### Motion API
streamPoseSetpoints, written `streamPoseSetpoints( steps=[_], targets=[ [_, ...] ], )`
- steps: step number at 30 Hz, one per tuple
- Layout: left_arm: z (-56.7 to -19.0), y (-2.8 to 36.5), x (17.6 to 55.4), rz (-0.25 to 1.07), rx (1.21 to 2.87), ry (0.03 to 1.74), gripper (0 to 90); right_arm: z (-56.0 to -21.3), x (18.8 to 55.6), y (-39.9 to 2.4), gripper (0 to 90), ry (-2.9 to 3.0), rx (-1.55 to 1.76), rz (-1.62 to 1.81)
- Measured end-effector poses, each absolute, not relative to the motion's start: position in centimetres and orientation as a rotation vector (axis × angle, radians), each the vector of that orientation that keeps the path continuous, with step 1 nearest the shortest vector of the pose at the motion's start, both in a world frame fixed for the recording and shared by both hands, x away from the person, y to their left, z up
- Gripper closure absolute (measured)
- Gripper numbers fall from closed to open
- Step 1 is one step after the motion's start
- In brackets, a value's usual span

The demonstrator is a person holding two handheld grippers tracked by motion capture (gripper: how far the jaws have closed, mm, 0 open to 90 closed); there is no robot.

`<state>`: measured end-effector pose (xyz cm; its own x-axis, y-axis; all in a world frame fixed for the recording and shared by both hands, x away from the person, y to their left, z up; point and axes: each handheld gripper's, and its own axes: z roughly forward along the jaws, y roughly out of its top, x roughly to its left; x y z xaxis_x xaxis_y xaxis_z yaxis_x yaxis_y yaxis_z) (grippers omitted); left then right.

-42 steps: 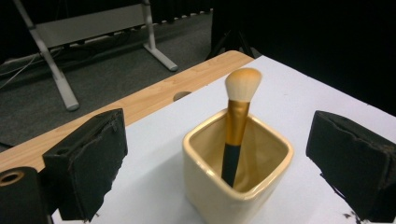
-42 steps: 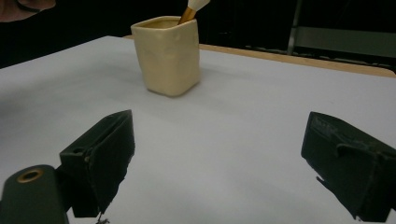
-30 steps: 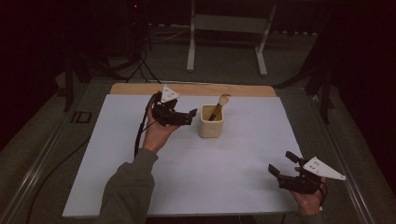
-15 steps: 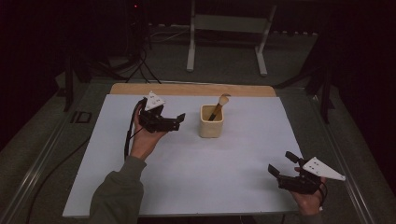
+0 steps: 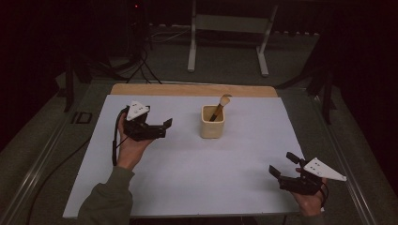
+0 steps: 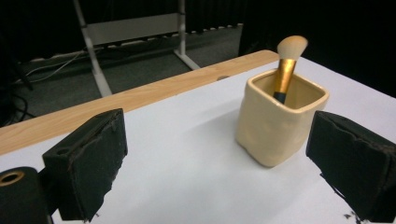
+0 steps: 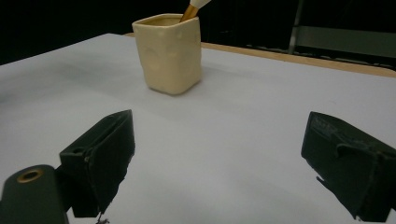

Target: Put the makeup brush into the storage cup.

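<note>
At the left of the high view, the left gripper (image 5: 165, 127) is held above the white bench (image 5: 187, 187) in a hand whose sleeve is cut off by the bottom edge; its jaws stand apart with nothing between them and point toward the cream cup (image 5: 212, 122), which lies a short way off to its right. A dark cable loops down from this gripper beside the wrist, hard to follow against the shadow. The cup stands upright on the bench, back of centre, and holds a brush (image 5: 219, 108) that leans against its rim with the pale bristle head up. In the left gripper view the gold ferrule and bristles show clearly, but the handle's lower part is hidden inside the cup. A wooden strip (image 5: 192, 90) edges the far side of the bench, and beyond it a pale metal frame (image 5: 230, 33) stands in a room too dark to read. At the near right corner the right gripper (image 5: 282, 167) is released as well, its jaws wide and empty, well apart from the cup; its hand is partly cut off by the bottom edge. In the right gripper view the brush's head is cropped by the top edge.
</note>
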<state>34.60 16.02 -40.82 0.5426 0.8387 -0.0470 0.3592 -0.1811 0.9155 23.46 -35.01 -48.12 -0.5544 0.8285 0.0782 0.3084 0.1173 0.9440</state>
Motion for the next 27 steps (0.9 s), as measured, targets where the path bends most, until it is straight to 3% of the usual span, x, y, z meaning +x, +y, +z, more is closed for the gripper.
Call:
streamPoseSetpoints(
  steps=[27],
  targets=[
    [-44.6, 22.7, 28.1, 0.684, 1.746, 1.090, 6.0, -48.2, 23.5, -35.0, 9.6, 1.931, 1.105, 1.437]
  ],
)
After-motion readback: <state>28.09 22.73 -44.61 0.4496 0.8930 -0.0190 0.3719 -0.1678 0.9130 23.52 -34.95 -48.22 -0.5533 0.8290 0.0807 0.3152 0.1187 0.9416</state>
